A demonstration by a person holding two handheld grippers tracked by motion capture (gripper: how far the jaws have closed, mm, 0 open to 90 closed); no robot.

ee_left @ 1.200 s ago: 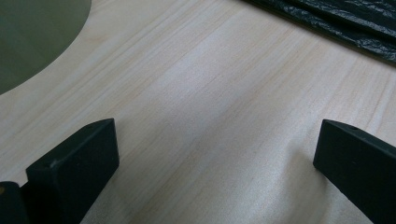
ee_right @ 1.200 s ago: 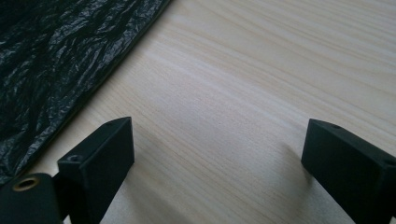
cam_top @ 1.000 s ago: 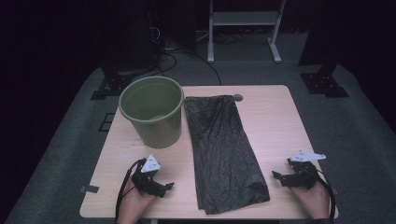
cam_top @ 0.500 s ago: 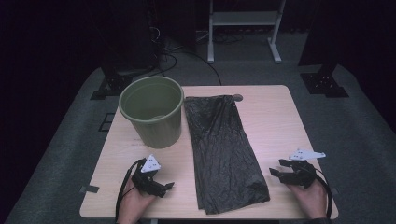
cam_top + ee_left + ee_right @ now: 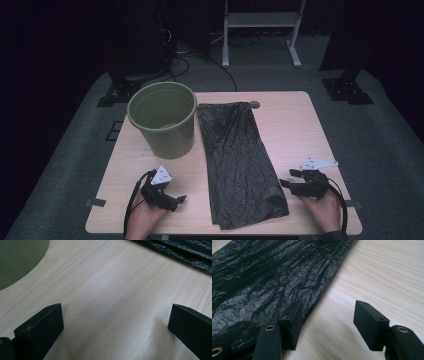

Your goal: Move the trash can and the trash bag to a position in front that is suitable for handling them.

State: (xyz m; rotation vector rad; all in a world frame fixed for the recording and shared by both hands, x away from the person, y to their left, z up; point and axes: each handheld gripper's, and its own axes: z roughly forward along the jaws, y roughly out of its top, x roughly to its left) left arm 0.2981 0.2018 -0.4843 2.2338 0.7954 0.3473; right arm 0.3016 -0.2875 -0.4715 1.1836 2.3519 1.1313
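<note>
From the high view we've got a black bin bag [image 5: 242,165] laid flat down the middle of the wooden table [image 5: 295,125], with a green bucket [image 5: 162,117] standing upright just left of it near the far side. Our left gripper [image 5: 176,199] sits on the near left of the table, apart from the bag's edge. Our right gripper [image 5: 286,183] is at the near right, its tips right at the bag's right edge.

In the left gripper view, our jaws are spread wide with bare wood between them. The bucket's wall [image 5: 17,260] fills the top left corner and a strip of the bag [image 5: 185,253] runs across the top right.

In the right gripper view, the jaws are wide apart too, gripping nothing. One jaw hangs over the crinkly bag [image 5: 269,282] edge, the other over bare table [image 5: 392,277].
</note>
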